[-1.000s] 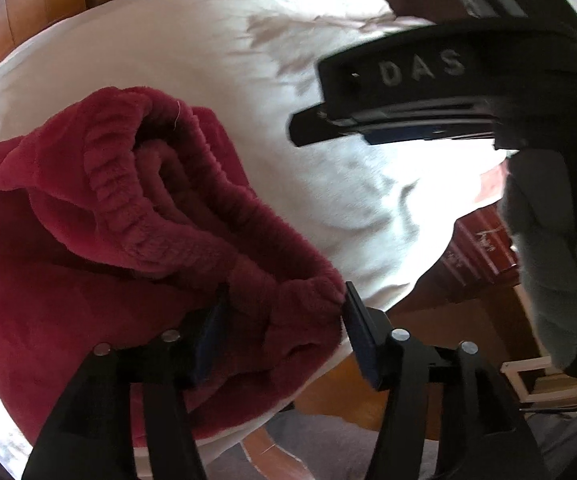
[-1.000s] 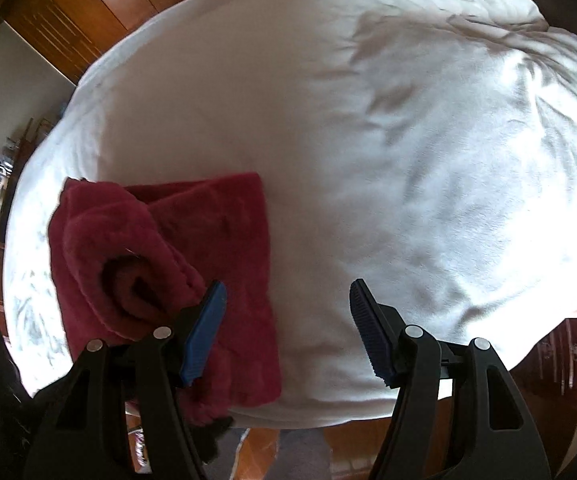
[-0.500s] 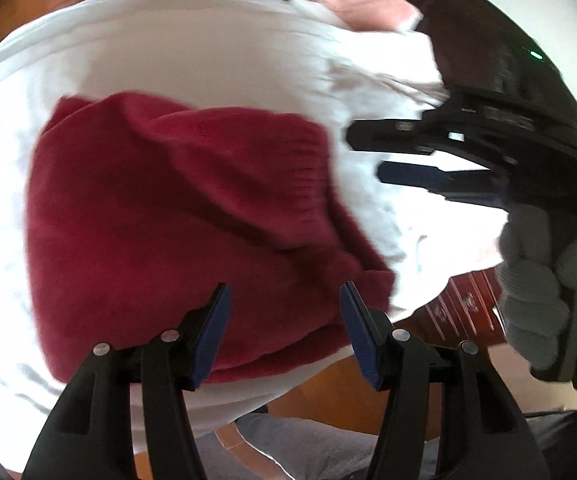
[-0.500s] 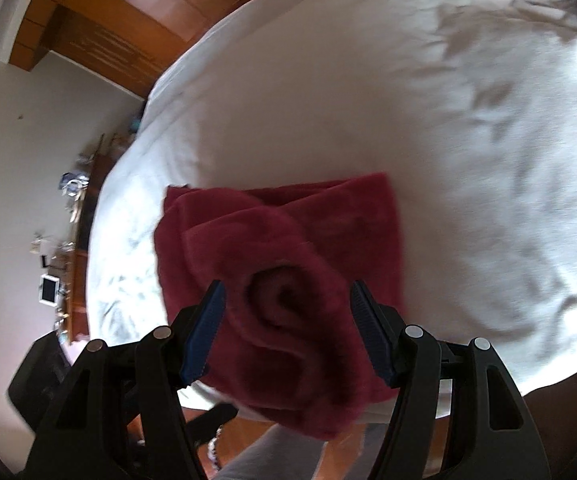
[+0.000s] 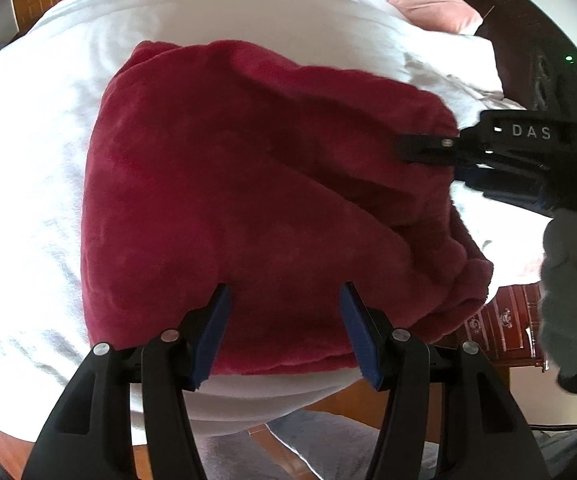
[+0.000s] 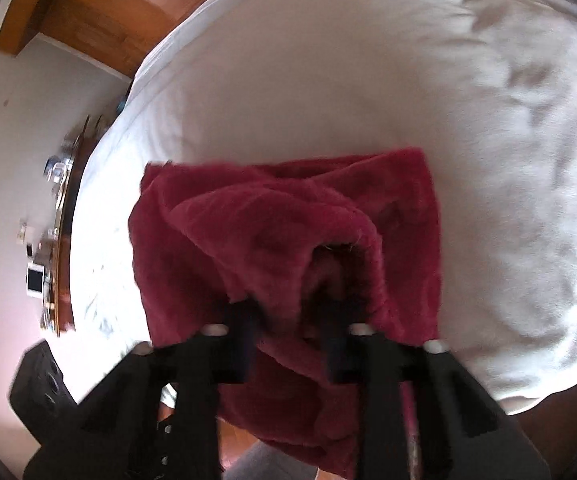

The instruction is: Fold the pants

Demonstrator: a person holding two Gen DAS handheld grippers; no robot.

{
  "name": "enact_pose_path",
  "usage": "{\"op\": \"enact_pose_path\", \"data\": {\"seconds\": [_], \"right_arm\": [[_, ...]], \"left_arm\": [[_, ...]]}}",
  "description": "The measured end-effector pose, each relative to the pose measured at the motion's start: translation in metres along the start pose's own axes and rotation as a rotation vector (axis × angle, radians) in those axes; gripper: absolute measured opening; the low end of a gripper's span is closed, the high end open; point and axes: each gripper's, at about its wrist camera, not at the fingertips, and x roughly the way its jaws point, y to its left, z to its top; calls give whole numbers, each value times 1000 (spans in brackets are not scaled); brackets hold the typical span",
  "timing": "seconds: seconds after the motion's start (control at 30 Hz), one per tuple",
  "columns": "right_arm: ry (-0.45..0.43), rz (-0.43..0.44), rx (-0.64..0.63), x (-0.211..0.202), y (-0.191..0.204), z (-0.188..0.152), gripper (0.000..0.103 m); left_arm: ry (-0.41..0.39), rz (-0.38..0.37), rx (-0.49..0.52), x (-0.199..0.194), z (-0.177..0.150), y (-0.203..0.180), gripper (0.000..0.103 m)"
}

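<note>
Both grippers have slid over since a second ago, and the red fleece pants (image 5: 248,184) now fill the middle of each view. The right gripper (image 6: 288,320) had its blue pads wide apart with nothing between them; its jaws have just been closing, and now they pinch a thick fold of the pants at the near edge. That view is blurry, so the pad tips are hard to make out (they sink into the fluffy cloth). In the left wrist view the right gripper shows at the right side, its tip touching the far right edge of the pants.

The left gripper (image 5: 284,332) is released, its fingers (image 5: 214,332) spread above the near edge of the pants, not pinching. Earlier the rolled waistband showed there; now only smooth cloth faces up.

The pants lie folded in a bundle on the white bed cover (image 5: 48,120), near its front edge. A gloved hand (image 5: 568,292) is cut off at the right. A pink pillow (image 5: 428,4) sits far back.
</note>
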Motion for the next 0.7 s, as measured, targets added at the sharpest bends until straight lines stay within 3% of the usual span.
{"op": "enact_pose_path", "data": {"seconds": [0.17,0.33,0.5,0.6,0.7], "right_arm": [[-69,-19,81,-22,-25,4,16],[-58,-66,149,-13,-52,0,16],[-42,-169,69,21,-56,-3,17],[-40,-176,52,25,-61,3,18],[-36,-190,38,24,-61,2,29]], "left_arm": [[10,7,14,6,2,5,57],[36,12,81,18,0,-5,57],[63,17,131,23,-8,-10,60],[70,20,155,23,-9,-15,62],[78,26,153,25,-8,-15,63]]}}
